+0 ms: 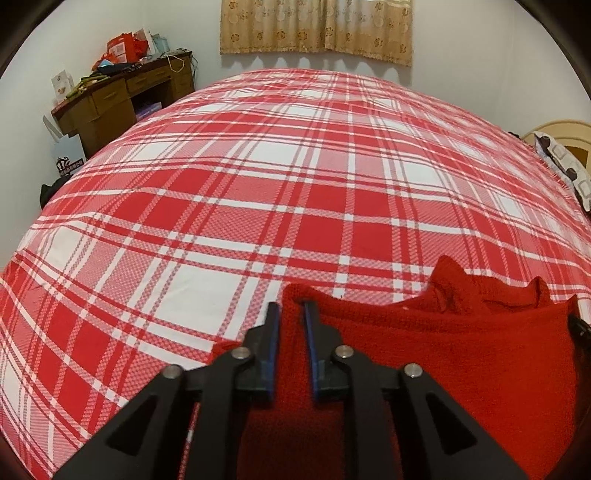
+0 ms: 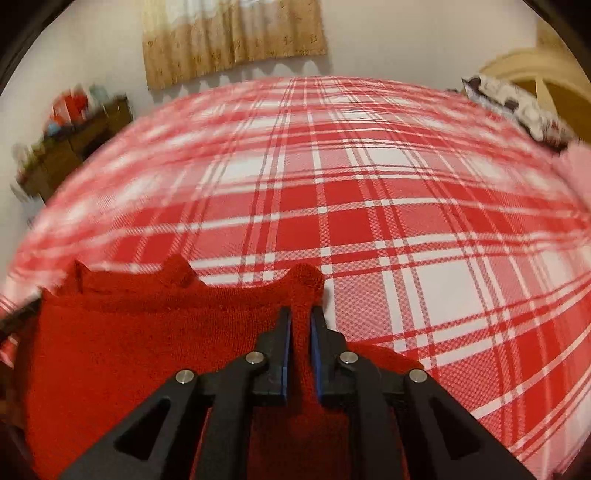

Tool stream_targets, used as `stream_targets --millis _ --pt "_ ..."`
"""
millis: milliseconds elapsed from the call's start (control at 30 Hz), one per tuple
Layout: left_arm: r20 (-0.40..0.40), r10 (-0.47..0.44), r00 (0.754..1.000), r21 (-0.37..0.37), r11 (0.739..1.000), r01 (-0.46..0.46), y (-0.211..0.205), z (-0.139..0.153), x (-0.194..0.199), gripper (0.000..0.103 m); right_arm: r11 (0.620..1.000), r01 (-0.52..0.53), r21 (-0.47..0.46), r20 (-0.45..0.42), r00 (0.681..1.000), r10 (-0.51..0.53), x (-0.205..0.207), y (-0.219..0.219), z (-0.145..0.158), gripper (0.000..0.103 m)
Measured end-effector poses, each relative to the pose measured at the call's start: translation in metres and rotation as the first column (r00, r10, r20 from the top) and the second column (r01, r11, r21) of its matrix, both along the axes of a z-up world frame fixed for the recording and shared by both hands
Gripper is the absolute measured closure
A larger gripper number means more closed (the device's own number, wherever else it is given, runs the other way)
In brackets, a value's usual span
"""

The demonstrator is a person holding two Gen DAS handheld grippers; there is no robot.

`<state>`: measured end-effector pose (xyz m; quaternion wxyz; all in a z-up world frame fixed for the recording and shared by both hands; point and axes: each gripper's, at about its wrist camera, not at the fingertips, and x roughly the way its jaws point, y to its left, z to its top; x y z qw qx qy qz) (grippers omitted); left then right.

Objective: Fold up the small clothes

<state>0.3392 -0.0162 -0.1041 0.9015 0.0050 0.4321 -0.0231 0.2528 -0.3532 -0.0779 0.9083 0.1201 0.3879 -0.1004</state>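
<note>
A red knitted garment (image 1: 443, 350) lies on the red-and-white plaid bedsheet (image 1: 258, 184), its far edge stretched between my two grippers. My left gripper (image 1: 291, 306) is at the garment's left corner; its jaws stand slightly apart and the cloth sits loosely between them. In the right wrist view the same garment (image 2: 147, 350) spreads to the left, and my right gripper (image 2: 301, 312) is shut on its right corner, a fold bunched above the fingertips. The right gripper's black tip (image 1: 580, 328) shows at the left wrist view's edge.
The plaid sheet (image 2: 406, 221) covers the whole bed ahead. A cluttered wooden desk (image 1: 122, 96) stands at the far left with a bag (image 1: 68, 157) beside it. A curtain (image 1: 314, 26) hangs on the back wall. A patterned pillow (image 1: 565, 166) and headboard (image 2: 546, 77) are on the right.
</note>
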Motion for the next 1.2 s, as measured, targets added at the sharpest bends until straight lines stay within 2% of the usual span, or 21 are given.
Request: stream_targets --millis 133,233,367,400,500,600,700,800,867,1000,1100,1167,1200 --pt "-0.002 0.033 0.999 0.027 0.999 -0.033 0.002 0.0 0.001 0.068 0.99 0.138 0.04 0.124 0.982 -0.142 -0.055 -0.018 0.028 0.093" --pt "-0.012 0.041 0.999 0.012 0.999 -0.04 0.006 -0.001 0.003 0.063 0.996 0.086 0.015 0.118 0.989 -0.087 -0.092 -0.005 0.036 0.093" --pt "-0.039 0.121 0.992 0.001 0.993 -0.121 0.017 -0.003 0.007 0.029 1.0 0.003 -0.012 0.107 0.994 -0.002 -0.132 0.021 0.034 0.093" --pt "-0.058 0.143 0.988 -0.032 0.989 -0.145 0.024 -0.005 0.009 0.026 1.0 -0.009 -0.006 0.1 0.995 0.009 -0.139 0.026 0.03 0.093" --pt "-0.073 0.118 0.99 -0.096 0.987 -0.125 0.031 -0.004 0.007 0.025 0.999 -0.037 0.023 0.054 0.998 0.036 -0.156 0.036 0.017 0.093" --pt "-0.081 0.062 0.995 -0.081 0.994 -0.068 0.032 0.0 -0.003 0.025 0.998 -0.058 -0.029 0.015 0.998 0.058 -0.167 0.046 0.005 0.093" --pt "-0.045 0.047 0.998 -0.05 0.998 -0.05 0.038 0.008 -0.032 0.025 0.997 -0.062 -0.046 0.001 0.998 0.062 -0.173 0.049 -0.006 0.093" --pt "-0.035 0.034 0.999 -0.076 0.996 -0.037 0.05 0.013 -0.063 0.024 0.997 -0.053 -0.056 -0.004 0.999 0.053 -0.178 0.052 -0.008 0.093" --pt "0.0 0.054 0.999 -0.092 0.994 -0.054 0.06 0.02 -0.089 0.024 0.995 -0.061 -0.079 -0.01 0.998 0.06 -0.185 0.056 -0.009 0.093" --pt "0.032 0.054 0.998 -0.086 0.995 -0.051 0.065 0.025 -0.129 0.024 0.993 -0.085 -0.083 -0.011 0.996 0.084 -0.205 0.059 -0.014 0.093" --pt "0.053 0.032 0.998 -0.045 0.999 -0.03 0.058 0.018 -0.154 0.024 0.995 -0.076 -0.06 -0.003 0.997 0.076 -0.214 0.055 -0.014 0.093" --pt "0.048 0.014 0.999 0.022 1.0 -0.015 0.048 0.003 -0.159 0.023 0.997 -0.071 -0.044 -0.009 0.997 0.071 -0.216 0.053 -0.012 0.093" --pt "0.065 0.015 0.998 0.023 1.0 -0.017 0.048 -0.001 -0.163 0.022 0.997 -0.07 -0.044 -0.012 0.998 0.069 -0.217 0.053 -0.01 0.093"
